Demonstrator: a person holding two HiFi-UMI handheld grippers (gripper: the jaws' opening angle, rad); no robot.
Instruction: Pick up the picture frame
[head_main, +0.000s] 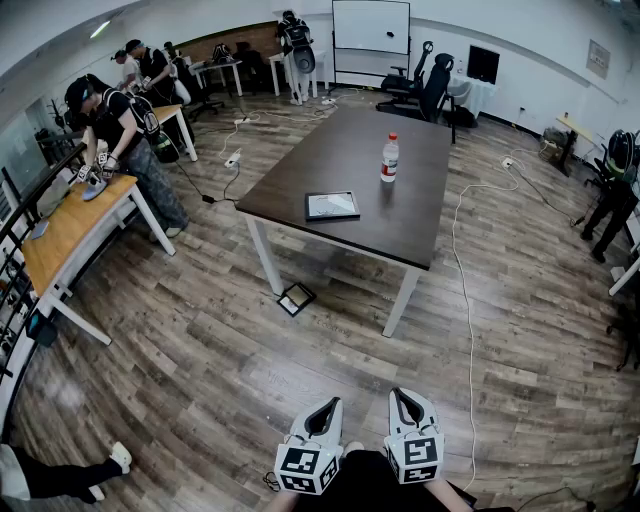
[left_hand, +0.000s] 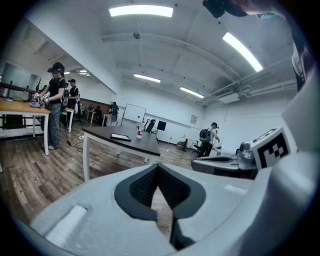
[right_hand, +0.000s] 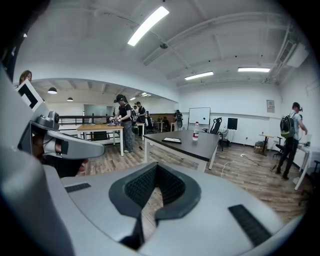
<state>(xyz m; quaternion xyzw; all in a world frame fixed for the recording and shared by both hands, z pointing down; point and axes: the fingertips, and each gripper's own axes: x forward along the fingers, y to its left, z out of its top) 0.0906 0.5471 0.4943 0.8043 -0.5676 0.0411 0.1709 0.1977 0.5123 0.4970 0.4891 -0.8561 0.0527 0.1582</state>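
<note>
A picture frame (head_main: 332, 206) lies flat on the dark table (head_main: 330, 160) near its front edge; it shows small in the left gripper view (left_hand: 120, 137) and the right gripper view (right_hand: 171, 140). A second frame (head_main: 296, 298) lies on the floor under the table's front edge. My left gripper (head_main: 323, 405) and right gripper (head_main: 403, 397) are held side by side low in the head view, far short of the table. Both are shut with nothing between their jaws. The left gripper's tips (left_hand: 158, 167) and the right gripper's tips (right_hand: 156, 168) meet in their own views.
A water bottle (head_main: 390, 158) stands on the table beyond the frame. A white cable (head_main: 462, 260) runs across the wood floor right of the table. A person (head_main: 125, 140) works at a wooden bench (head_main: 70, 225) on the left; other people stand farther back and at the right.
</note>
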